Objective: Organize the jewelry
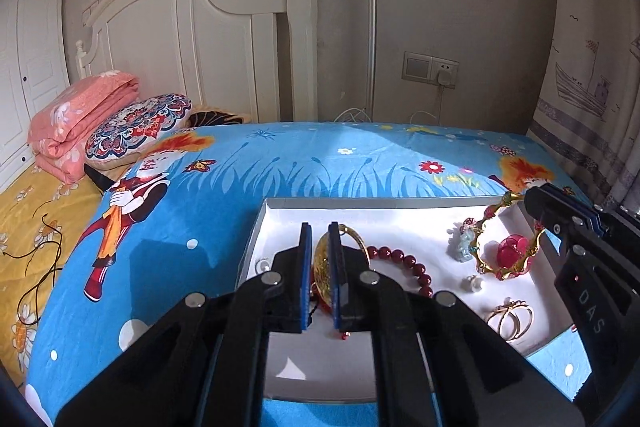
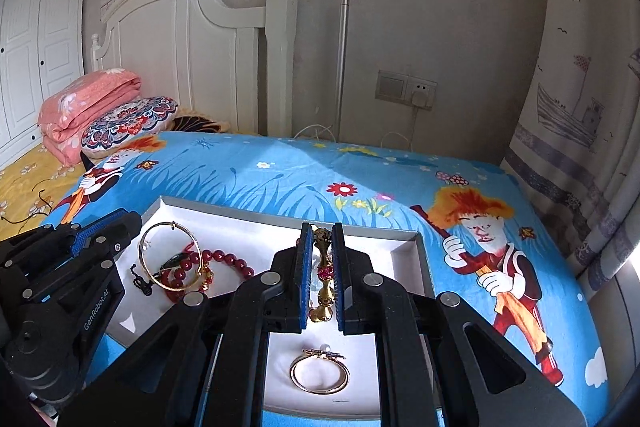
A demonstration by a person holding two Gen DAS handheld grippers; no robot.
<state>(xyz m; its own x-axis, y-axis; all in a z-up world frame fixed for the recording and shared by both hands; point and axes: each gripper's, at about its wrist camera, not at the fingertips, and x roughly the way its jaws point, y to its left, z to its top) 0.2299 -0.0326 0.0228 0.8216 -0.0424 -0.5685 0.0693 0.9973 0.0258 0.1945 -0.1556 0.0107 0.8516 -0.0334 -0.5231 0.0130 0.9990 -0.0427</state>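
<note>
A shallow white tray (image 1: 276,205) (image 2: 404,247) lies on a blue cartoon cloth. My left gripper (image 1: 320,231) is shut on a thin gold bangle (image 1: 354,239); the bangle shows whole in the right wrist view (image 2: 170,255), beside the left gripper (image 2: 116,225). A red bead bracelet (image 1: 404,261) (image 2: 224,259) lies under the bangle. My right gripper (image 2: 322,229) is shut on a gold crown-like ornament with red stones (image 2: 323,279) and holds it up; it also shows in the left wrist view (image 1: 508,251). A gold ring bracelet (image 2: 319,373) (image 1: 514,319) lies in the tray's near part.
A pearl (image 1: 474,283) and a pale figurine (image 1: 464,247) lie in the tray. A pink quilt (image 1: 76,123) and patterned pillow (image 1: 136,125) sit at the left by the white headboard (image 1: 192,39). A curtain (image 2: 584,107) hangs at the right.
</note>
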